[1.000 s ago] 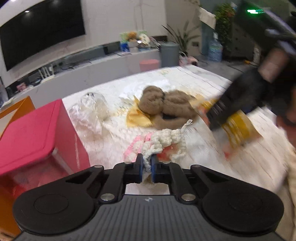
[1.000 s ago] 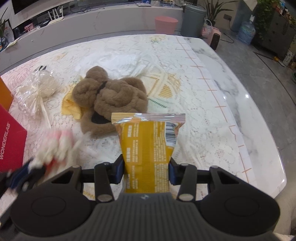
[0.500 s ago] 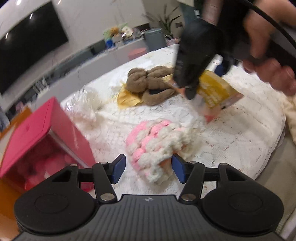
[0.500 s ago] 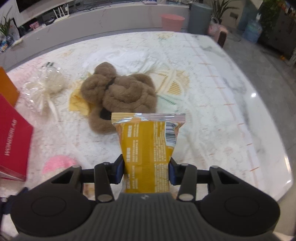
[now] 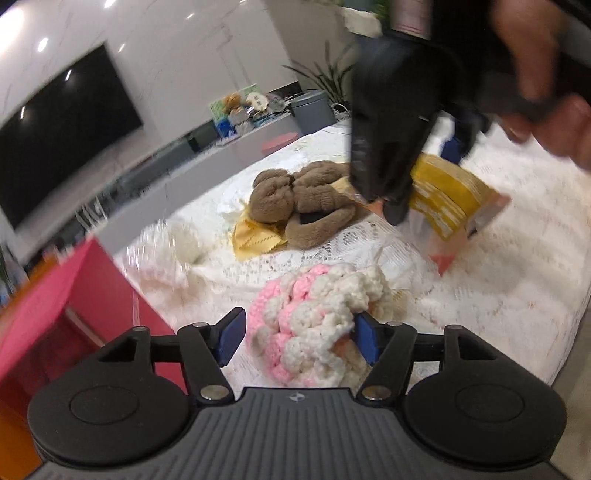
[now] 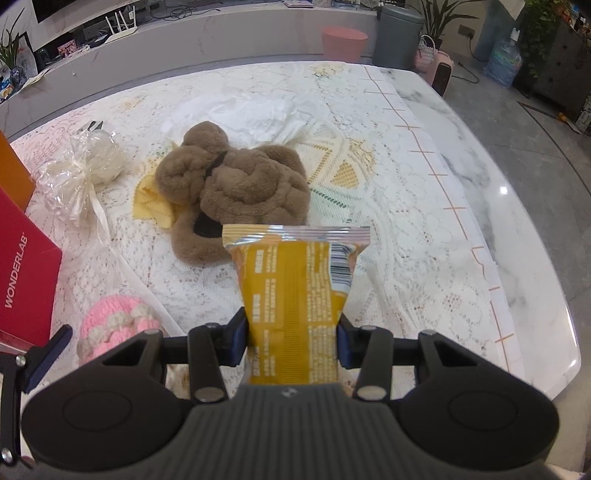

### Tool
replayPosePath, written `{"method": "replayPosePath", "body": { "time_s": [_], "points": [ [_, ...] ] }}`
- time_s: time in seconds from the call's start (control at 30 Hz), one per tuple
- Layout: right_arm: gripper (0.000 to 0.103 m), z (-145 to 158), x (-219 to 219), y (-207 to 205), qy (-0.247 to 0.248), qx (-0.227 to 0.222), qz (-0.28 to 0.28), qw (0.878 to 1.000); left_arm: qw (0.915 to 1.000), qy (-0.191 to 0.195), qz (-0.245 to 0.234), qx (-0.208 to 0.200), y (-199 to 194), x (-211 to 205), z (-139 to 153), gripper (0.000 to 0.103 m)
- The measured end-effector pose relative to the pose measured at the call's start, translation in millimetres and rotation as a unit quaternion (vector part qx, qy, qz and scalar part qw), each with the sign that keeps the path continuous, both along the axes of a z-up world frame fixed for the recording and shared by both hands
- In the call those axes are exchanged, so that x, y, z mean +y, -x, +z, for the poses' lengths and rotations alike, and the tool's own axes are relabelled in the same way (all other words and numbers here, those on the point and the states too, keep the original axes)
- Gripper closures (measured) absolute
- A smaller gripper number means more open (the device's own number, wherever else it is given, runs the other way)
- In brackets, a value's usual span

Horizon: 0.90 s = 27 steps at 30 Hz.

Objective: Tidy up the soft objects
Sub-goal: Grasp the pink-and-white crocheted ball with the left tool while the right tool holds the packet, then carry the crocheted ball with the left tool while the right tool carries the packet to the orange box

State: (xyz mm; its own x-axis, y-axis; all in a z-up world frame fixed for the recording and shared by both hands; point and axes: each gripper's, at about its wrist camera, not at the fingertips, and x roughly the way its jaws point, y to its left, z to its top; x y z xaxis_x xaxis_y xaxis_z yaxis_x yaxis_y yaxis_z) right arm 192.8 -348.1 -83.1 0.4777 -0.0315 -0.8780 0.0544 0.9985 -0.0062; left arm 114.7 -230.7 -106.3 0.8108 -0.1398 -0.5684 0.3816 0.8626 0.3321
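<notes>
Beyond the table (image 6: 461, 155) we see a pink stool (image 6: 343, 42) just beside a grey bin (image 6: 397, 35), with a potted plant (image 6: 439, 14) behind the bin. Further along from the bin we find a blue water jug (image 6: 502, 62). Beyond the table's far left hangs a dark television (image 5: 59, 133).

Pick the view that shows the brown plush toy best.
Right wrist view: the brown plush toy is sharp, central, seen from above, only its near edge hidden by the yellow snack packet. Left wrist view shows it farther, blurrier.
</notes>
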Motion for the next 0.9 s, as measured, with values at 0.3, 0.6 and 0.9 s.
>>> {"method": "replayPosePath", "body": {
  "time_s": [0.3, 0.6, 0.9],
  "points": [
    [0.057, -1.5, 0.1, -0.4, 0.001, 0.003, -0.004, 1.0, 0.9973, -0.035, 0.055, -0.033, -0.2, 1.1, 5.2, 0.047],
    [0.057, -3.8, 0.6, -0.4, 0.005, 0.006, 0.0, 1.0, 0.9961, 0.032, 0.076, 0.032, -47.9, 11.3, 1.6, 0.085],
    [0.057, -5.4, -2.8, -0.2, 0.005, 0.003, -0.005, 1.0, 0.9938, 0.074, 0.08, 0.02, -27.8, 31.5, 22.5, 0.088]
  ]
}}
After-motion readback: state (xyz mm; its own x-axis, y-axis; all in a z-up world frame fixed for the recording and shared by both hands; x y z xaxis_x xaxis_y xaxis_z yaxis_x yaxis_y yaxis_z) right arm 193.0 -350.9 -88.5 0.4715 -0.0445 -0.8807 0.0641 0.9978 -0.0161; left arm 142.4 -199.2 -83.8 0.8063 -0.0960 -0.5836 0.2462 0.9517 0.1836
